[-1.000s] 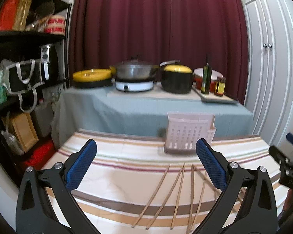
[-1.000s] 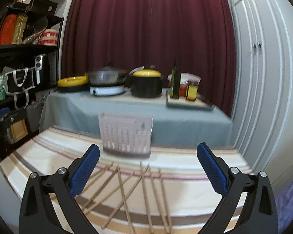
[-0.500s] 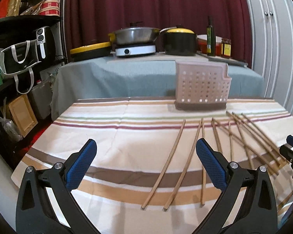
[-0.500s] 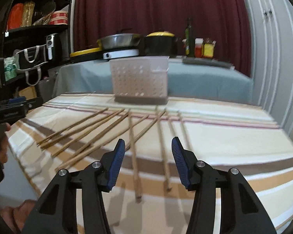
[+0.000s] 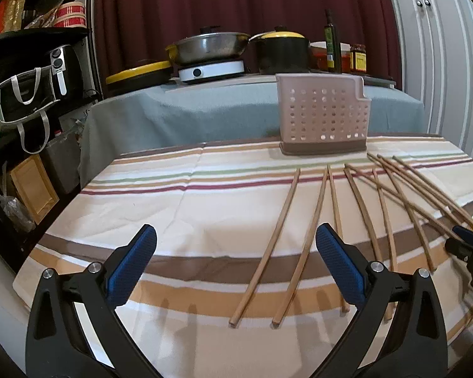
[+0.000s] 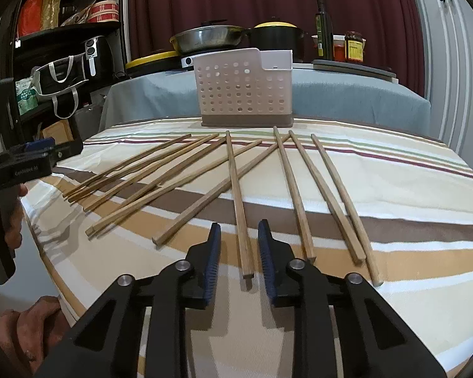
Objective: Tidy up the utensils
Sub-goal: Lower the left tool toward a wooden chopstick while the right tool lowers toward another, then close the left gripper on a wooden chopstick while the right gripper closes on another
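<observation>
While both grippers hang low over the near edge, the striped tablecloth (image 6: 378,195) fills the ground ahead of them. Perforated utensil basket (image 6: 244,89) stands upright at the far edge, straight ahead of the right gripper (image 6: 239,253), ahead and to the right of the left gripper (image 5: 235,260). Wooden chopsticks (image 5: 359,201) lie loose and fanned on the cloth between grippers and basket, some crossing. Right gripper: jaws narrowed to a small gap, flanking the near end of one chopstick (image 6: 238,201); pads apart from the wood, nothing gripped. Left gripper: jaws spread wide, nothing held, two chopsticks running between its fingers. Left-hand tool shows at the right camera's left edge, a hand (image 6: 11,220) around its grip.
</observation>
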`<state>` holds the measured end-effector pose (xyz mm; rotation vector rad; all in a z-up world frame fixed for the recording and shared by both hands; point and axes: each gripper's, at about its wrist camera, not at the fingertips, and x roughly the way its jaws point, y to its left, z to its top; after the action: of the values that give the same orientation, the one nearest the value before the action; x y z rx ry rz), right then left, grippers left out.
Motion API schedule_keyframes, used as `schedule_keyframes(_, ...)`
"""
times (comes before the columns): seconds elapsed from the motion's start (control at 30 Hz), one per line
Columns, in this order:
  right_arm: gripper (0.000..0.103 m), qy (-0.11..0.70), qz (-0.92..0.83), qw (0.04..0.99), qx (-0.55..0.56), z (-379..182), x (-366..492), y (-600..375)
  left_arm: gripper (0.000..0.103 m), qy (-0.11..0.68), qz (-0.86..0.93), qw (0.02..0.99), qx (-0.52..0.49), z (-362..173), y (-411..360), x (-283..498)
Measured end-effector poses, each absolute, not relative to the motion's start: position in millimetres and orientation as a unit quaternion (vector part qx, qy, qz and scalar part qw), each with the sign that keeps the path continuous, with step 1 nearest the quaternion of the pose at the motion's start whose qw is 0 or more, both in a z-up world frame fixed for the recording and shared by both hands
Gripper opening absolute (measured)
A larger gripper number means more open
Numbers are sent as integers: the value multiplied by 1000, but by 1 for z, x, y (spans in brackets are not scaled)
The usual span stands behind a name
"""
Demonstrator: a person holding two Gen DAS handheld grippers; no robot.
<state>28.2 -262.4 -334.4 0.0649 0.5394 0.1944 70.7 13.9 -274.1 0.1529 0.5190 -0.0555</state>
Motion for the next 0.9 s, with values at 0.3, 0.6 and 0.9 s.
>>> schedule_keyframes(0.3, 21, 255, 88, 962, 38, -334, 24, -268, 82, 274, -36, 959, 67, -294, 20, 74)
schedule_keyframes(0.6, 11, 256, 91, 961, 43, -337, 23, -270, 65, 288, -49, 954, 64, -310, 23, 73)
schedule_keyframes(0.9, 11, 258, 94, 961, 38, -337, 24, -266, 38, 297, -77, 950, 52, -322, 33, 72)
